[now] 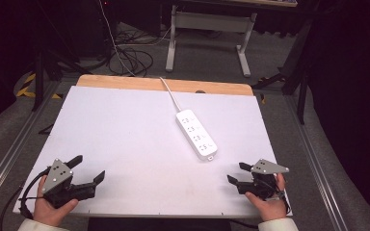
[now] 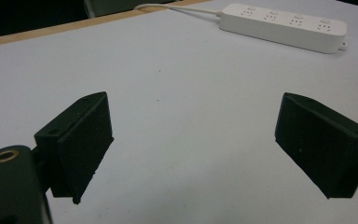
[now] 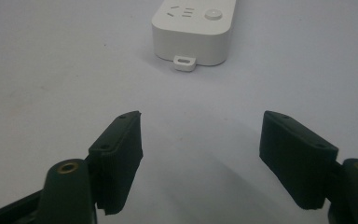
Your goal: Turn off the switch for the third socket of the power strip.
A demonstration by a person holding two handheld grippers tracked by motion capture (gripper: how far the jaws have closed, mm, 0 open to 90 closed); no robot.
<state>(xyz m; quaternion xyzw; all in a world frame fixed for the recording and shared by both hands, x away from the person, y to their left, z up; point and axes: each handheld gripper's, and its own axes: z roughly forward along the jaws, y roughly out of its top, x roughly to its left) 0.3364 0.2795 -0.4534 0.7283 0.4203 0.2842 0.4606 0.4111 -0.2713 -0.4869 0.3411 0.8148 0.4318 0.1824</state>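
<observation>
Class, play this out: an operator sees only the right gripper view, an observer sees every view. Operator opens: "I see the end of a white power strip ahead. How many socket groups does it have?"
Observer: Four, in a row along the power strip.
Operator: Where does its cord go?
Observer: The cord runs off the table's far wooden edge.
Operator: What is the left tool doing?
Observer: The left tool is open and holds nothing, near the table's front left corner.
Operator: And my tool?
Observer: The right tool is open near the front right corner.
</observation>
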